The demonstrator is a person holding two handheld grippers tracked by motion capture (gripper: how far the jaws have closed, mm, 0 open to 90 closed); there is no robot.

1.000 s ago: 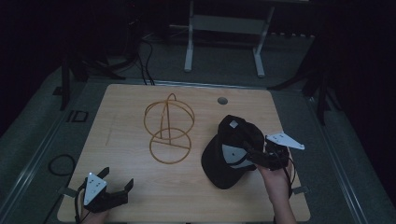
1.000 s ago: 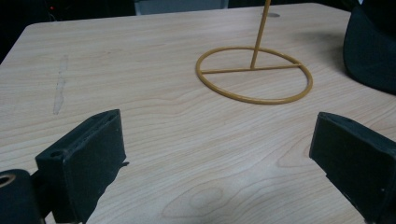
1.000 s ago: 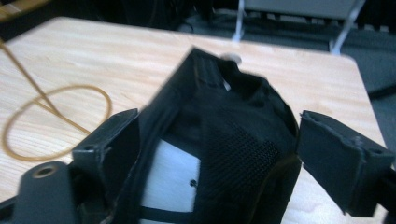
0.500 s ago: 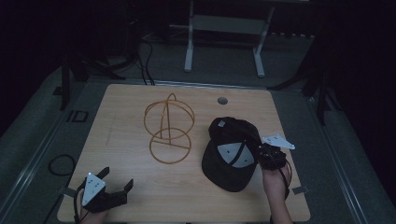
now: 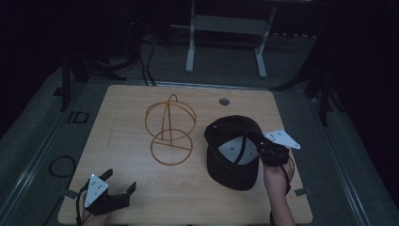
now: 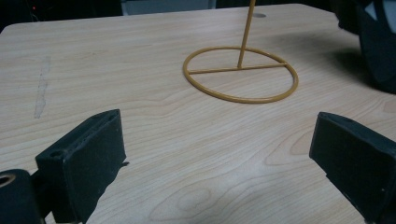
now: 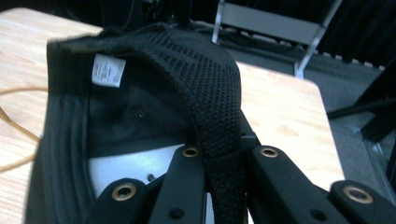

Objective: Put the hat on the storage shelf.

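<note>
Right claw [image 5: 254,149] pinching black cap [image 5: 231,151] strap, left claw [image 5: 120,182] spread wide above table [image 5: 131,117]

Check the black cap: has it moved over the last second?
Yes. The cap, held by the right claw, shifted slightly right, away from the wire stand.
</note>
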